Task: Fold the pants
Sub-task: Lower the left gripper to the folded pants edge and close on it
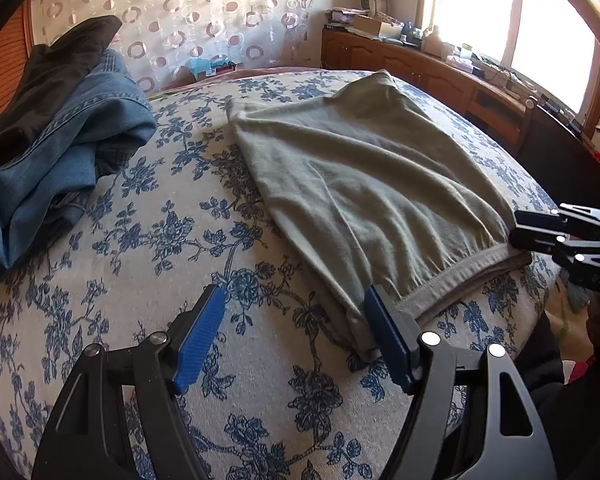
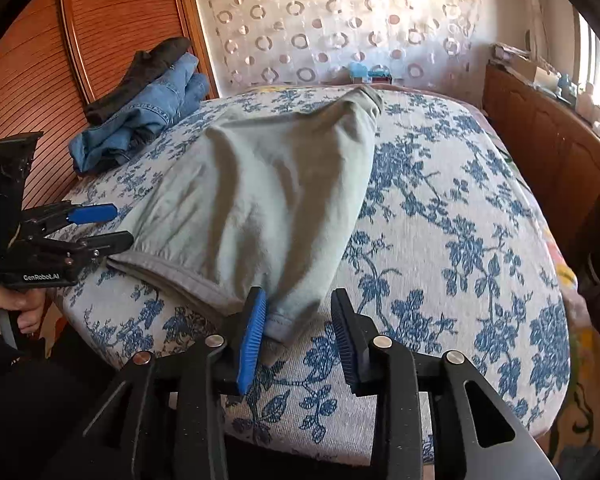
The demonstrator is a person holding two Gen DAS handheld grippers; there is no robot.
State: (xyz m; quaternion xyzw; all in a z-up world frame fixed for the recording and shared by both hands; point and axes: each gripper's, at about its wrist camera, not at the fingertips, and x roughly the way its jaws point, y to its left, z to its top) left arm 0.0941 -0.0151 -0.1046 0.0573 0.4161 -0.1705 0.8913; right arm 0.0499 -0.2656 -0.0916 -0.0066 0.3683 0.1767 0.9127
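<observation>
Flanking the grey pants (image 1: 364,184) waistband edge (both gaping), left tongs (image 1: 296,332) and right tongs (image 2: 300,332).

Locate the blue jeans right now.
The blue jeans lie crumpled at the bed's far left in both wrist views, under a dark garment, beside the wooden wardrobe and apart from the grey pants.

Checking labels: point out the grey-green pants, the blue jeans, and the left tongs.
Grey-green cotton pants (image 1: 360,168): left wrist view, mid-leg fabric.
Crumpled blue denim jeans (image 1: 72,144): left wrist view, top fold.
Left tongs (image 1: 296,336): left wrist view, between fingertips.
</observation>
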